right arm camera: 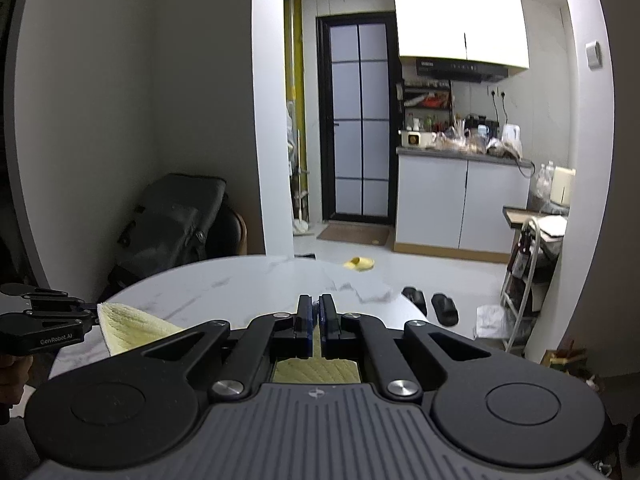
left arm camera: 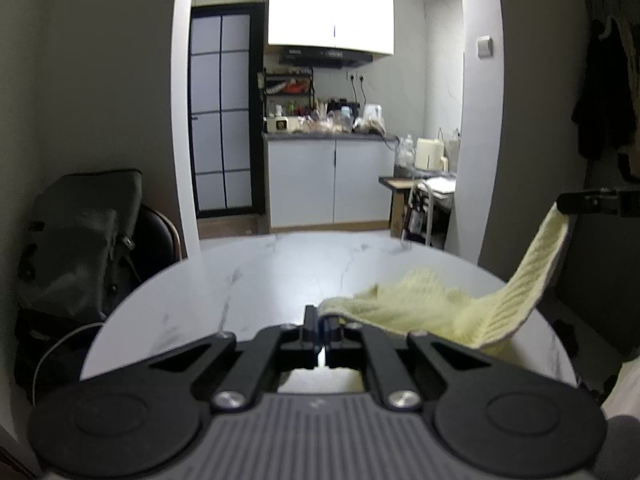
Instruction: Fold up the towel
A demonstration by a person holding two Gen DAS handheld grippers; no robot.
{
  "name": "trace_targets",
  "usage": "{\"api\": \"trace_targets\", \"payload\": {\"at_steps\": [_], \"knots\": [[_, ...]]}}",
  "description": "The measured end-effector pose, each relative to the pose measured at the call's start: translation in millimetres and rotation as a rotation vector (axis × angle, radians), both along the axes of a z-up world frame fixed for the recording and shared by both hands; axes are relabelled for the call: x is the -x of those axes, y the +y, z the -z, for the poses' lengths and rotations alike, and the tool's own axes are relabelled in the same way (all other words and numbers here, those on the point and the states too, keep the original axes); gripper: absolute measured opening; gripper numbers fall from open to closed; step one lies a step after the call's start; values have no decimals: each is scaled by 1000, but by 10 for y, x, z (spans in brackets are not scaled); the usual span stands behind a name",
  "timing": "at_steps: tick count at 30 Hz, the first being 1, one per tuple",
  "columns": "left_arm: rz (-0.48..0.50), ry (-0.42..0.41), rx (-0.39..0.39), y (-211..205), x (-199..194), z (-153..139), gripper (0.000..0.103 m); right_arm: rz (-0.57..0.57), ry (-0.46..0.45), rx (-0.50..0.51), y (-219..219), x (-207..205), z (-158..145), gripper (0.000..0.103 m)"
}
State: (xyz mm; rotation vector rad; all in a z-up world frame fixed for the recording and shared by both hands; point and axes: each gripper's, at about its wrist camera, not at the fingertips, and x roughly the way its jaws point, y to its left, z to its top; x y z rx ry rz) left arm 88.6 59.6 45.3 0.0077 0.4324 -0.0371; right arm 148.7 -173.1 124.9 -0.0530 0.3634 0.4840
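Observation:
A pale yellow ribbed towel lies bunched on the round white marble table, with one corner pulled up to the right. My left gripper is shut on the towel's near left corner, low over the table. My right gripper is shut on another corner, held higher; it shows at the right edge of the left wrist view. The towel hangs between the two grippers in the right wrist view, and my left gripper shows at its left edge.
A dark backpack sits on a chair left of the table. Beyond the table are a kitchen counter, a black-framed door, a small cart, and slippers on the floor.

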Motion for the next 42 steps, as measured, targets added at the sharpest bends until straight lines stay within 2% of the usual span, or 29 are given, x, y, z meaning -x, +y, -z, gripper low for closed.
{"api": "trace_targets", "payload": {"at_steps": [9, 19, 24, 42], "knots": [[-25, -101, -1, -25, 234, -379, 3, -11, -88, -15, 10, 196, -367, 4], [-39, -169, -14, -83, 437, -675, 3, -9, -165, -13, -17, 368, -705, 3], [-47, -235, -20, -154, 572, -898, 3, -6, -203, -13, -29, 438, -867, 3], [-78, -346, 2, -205, 934, -1272, 3, -17, -337, -19, -17, 796, -1328, 3]]}}
